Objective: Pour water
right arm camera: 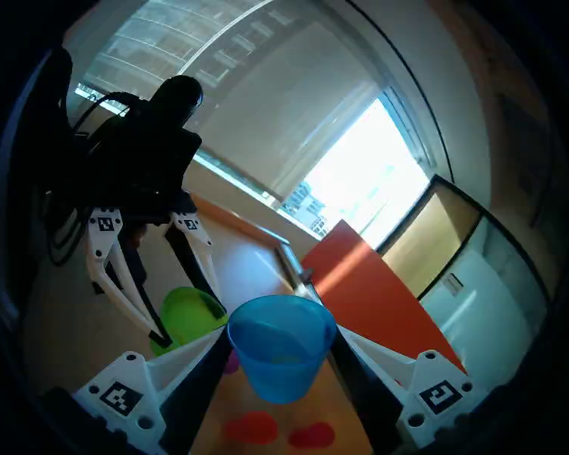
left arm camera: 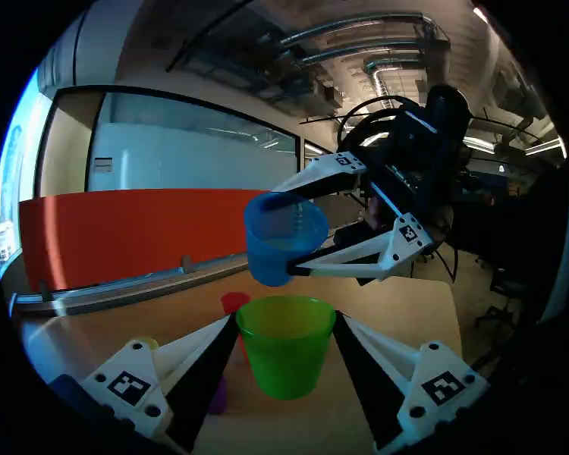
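Note:
A green cup (left arm camera: pixel 286 345) stands upright between the fingers of my left gripper (left arm camera: pixel 284 334), which is shut on it just above the wooden table (left arm camera: pixel 406 311). Above and behind it hangs a blue cup (left arm camera: pixel 282 236), held by my right gripper (left arm camera: pixel 300 231) and tilted toward the green cup. In the right gripper view the blue cup (right arm camera: pixel 281 353) sits between my right gripper's fingers (right arm camera: pixel 281 345), with a little liquid at its bottom. The green cup (right arm camera: pixel 187 317) lies just beyond and left of it, inside my left gripper (right arm camera: pixel 190 315).
A red cup (left arm camera: pixel 234 302) and a purple object (left arm camera: pixel 218 396) sit on the table behind the left finger. Two red shapes (right arm camera: pixel 251 428) lie below the blue cup. An orange wall panel (left arm camera: pixel 133 227) and a metal rail (left arm camera: pixel 133 284) border the table's far side.

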### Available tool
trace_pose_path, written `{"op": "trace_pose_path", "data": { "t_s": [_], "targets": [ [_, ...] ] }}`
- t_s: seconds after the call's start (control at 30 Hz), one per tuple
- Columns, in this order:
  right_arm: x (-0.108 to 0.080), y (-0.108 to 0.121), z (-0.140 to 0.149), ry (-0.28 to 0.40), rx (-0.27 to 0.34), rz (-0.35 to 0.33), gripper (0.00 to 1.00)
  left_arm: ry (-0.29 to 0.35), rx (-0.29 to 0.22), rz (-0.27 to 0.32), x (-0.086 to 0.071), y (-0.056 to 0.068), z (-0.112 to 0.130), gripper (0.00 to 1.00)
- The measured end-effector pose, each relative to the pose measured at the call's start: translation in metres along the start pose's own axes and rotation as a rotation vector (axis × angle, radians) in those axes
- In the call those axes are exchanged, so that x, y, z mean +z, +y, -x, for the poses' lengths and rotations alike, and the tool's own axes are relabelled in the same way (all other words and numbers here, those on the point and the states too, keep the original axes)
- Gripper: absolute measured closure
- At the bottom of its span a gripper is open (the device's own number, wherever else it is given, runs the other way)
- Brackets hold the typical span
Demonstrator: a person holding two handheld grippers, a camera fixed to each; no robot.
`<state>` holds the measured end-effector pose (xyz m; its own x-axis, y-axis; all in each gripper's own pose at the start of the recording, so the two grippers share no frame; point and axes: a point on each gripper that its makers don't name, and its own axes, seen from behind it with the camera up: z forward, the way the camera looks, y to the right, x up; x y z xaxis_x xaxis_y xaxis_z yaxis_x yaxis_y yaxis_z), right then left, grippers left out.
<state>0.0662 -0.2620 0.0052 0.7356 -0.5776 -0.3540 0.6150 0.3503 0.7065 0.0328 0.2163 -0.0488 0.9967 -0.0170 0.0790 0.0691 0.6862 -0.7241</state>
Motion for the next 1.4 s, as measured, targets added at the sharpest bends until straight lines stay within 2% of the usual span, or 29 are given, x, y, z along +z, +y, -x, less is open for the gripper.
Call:
{"op": "trace_pose_path", "data": {
  "t_s": [0.37,1.07,1.4],
  "targets": [
    [0.003,-0.001,-0.003,-0.013,-0.067,-0.014,0.09,0.000,0.007,0.013,0.002,0.003,-0.003,0.11],
    [0.009,0.005,-0.006,-0.018,-0.160,-0.026,0.09,0.005,0.015,0.017,0.006,-0.001,-0.008,0.11],
    [0.011,0.006,-0.006,-0.029,-0.226,-0.039,0.08,0.003,0.011,0.017,0.009,-0.002,-0.005,0.11]
  ]
}}
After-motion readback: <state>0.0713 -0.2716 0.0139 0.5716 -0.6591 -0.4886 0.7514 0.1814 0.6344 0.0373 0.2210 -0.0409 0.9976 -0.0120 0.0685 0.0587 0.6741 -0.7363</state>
